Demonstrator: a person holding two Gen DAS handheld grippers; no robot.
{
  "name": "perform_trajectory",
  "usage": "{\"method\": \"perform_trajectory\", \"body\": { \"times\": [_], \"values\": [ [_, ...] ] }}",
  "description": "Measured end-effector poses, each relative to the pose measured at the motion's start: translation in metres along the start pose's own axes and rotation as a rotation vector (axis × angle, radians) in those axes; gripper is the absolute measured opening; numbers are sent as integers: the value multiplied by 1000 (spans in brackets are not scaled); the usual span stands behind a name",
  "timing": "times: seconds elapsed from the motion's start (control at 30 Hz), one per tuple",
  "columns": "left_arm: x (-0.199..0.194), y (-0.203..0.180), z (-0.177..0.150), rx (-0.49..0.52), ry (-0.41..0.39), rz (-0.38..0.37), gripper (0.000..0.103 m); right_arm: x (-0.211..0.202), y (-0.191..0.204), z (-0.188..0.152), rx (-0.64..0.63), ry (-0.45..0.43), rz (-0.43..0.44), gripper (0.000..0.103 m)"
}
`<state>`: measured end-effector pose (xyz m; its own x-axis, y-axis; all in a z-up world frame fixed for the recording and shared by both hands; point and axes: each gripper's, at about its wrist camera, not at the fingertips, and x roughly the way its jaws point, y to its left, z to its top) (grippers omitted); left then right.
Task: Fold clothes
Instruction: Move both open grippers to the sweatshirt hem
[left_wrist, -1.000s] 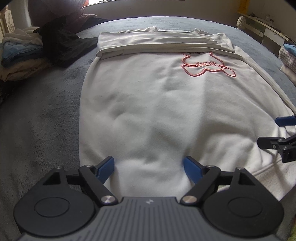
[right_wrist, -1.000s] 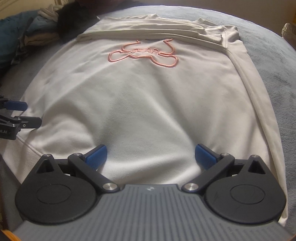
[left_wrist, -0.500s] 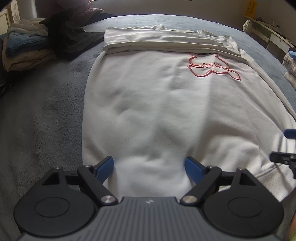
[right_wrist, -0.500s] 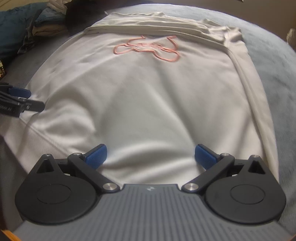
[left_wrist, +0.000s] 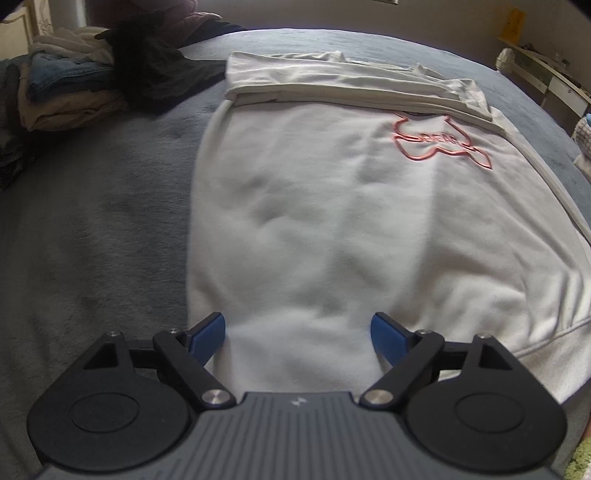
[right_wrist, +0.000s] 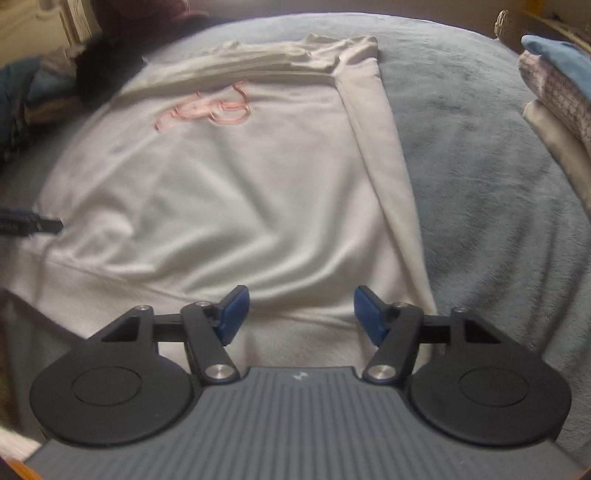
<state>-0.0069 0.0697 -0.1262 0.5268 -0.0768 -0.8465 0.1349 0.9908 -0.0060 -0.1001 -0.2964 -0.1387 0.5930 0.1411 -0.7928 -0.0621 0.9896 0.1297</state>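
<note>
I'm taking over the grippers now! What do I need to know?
Left gripper: open, holding nothing, near the sweatshirt's bottom hem at its left side.
Right gripper: open, holding nothing, at the hem near the right corner.
The white sweatshirt lies flat on the grey blanket, pink logo up.
Done: sleeves folded in across the top and down the right side.
Left: probably grab the hem with both grippers and fold it up toward the collar.

The sweatshirt (left_wrist: 332, 229) is cream-white, with a bear outline (left_wrist: 439, 142) stitched in coral pink far ahead of the left gripper (left_wrist: 298, 334), whose pads (left_wrist: 207, 334) are blue on black arms. The bed (left_wrist: 92, 229) beneath is plain grey-blue plush.
</note>
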Motion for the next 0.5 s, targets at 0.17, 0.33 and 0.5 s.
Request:
{"method": "perform_trajectory", "body": {
  "times": [0.17, 0.33, 0.5],
  "values": [
    [-12, 34, -9, -69, 4, 60, 87, -2, 1, 10, 38, -27, 79, 54],
    [-25, 66, -24, -155, 11, 12, 81, -2, -5, 16, 118, -43, 130, 53],
    [-28, 69, -29, -172, -2, -39, 75, 1, -15, 18, 224, -50, 150, 53]
  ]
}}
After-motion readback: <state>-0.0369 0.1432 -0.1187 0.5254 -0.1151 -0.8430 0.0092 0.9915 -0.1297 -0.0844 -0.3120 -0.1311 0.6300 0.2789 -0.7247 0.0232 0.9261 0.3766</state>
